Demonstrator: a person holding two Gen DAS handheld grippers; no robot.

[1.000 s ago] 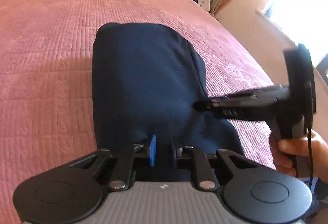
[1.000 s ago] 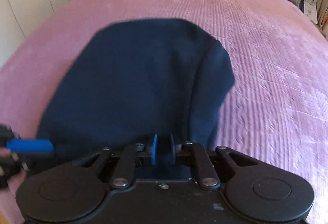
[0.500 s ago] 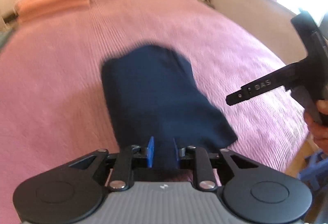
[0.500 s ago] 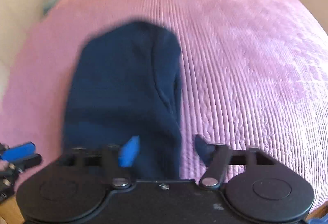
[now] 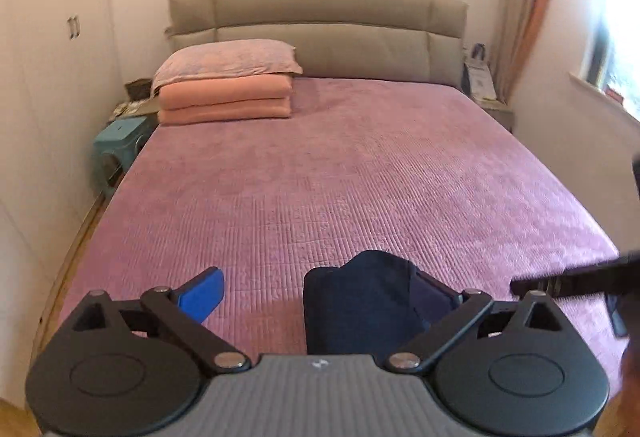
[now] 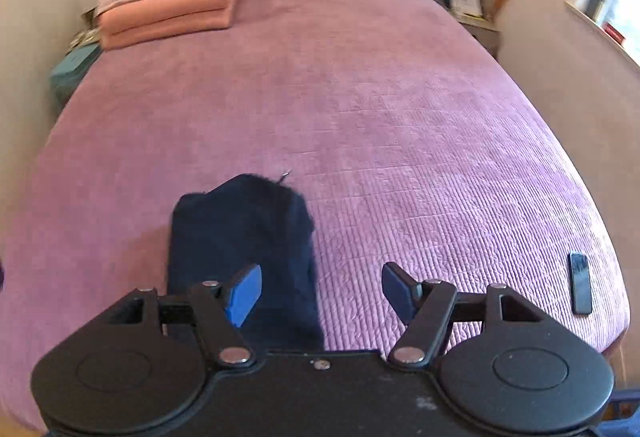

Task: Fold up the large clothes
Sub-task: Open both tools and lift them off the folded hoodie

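A folded dark navy garment (image 5: 360, 301) lies on the purple bed cover near the foot of the bed; it also shows in the right wrist view (image 6: 240, 233). My left gripper (image 5: 320, 293) is open and empty, above the garment's near end, which hides part of its right finger. My right gripper (image 6: 320, 289) is open and empty, its left finger over the garment's right edge. The right gripper's black fingers (image 5: 576, 277) reach in at the right edge of the left wrist view.
The purple quilted bed (image 5: 340, 177) fills both views. Folded pink blankets with a pillow on top (image 5: 224, 97) lie at the head, left side. A black phone (image 6: 580, 287) lies near the bed's right foot corner. A teal stool (image 5: 118, 145) stands left of the bed.
Both grippers opened and let go of the navy garment, then pulled back and tilted up. The garment now lies folded and small on the bed.
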